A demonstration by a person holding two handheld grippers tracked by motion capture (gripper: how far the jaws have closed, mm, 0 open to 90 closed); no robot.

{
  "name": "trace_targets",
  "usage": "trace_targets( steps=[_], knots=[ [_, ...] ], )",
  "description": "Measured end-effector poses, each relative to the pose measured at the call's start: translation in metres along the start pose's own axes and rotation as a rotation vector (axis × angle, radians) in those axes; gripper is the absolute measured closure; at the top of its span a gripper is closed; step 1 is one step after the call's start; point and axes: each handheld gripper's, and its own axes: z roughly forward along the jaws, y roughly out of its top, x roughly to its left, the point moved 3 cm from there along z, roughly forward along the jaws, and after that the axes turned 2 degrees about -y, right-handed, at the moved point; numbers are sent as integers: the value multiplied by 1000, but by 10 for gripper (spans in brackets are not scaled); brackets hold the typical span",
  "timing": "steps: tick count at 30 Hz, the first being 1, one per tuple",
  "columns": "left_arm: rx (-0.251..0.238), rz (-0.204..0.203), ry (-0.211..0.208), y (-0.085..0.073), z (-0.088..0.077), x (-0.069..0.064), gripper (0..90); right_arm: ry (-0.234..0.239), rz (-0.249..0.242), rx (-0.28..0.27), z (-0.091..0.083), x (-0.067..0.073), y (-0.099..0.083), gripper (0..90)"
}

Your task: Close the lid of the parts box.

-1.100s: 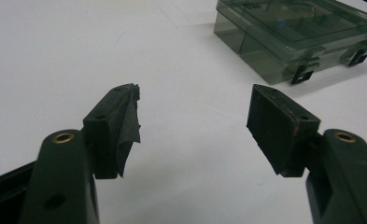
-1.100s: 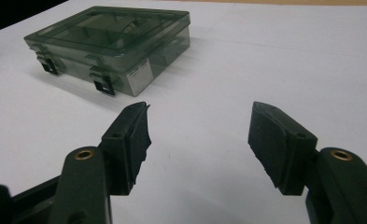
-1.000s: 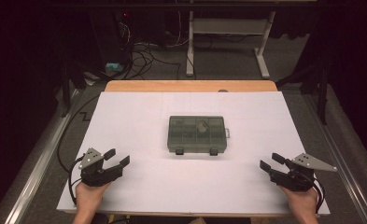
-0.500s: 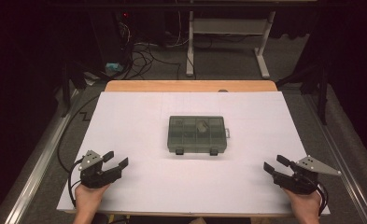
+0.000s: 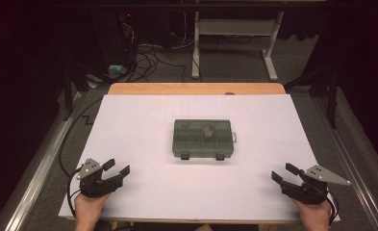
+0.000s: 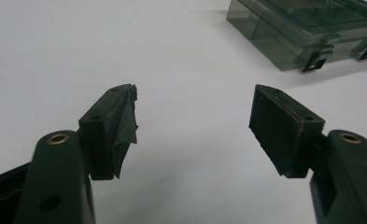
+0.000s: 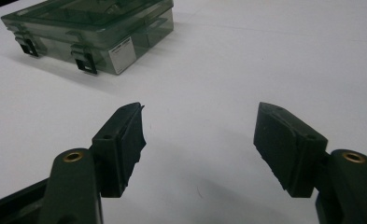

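Compartment box (image 5: 204, 139) mid-table, well apart from both grippers; jaws wide open, empty.

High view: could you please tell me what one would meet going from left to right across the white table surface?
Left black two-jaw gripper, jaws open → translucent grey plastic compartment box with two black latches, lid shut → right black two-jaw gripper, jaws open with nothing between them after just opening further.

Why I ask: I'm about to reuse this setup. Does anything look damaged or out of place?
Yes: the pad on one jaw of the left gripper is frayed and peeling at its tip. The clear box sits square and latched on the table.
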Motion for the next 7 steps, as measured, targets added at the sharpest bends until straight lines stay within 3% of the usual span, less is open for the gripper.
trace_targets(
  steps=[7],
  knots=[
    [5,6,-3,-1,1,-1,320,1,-3,7,1,1,0,333]
  ],
)
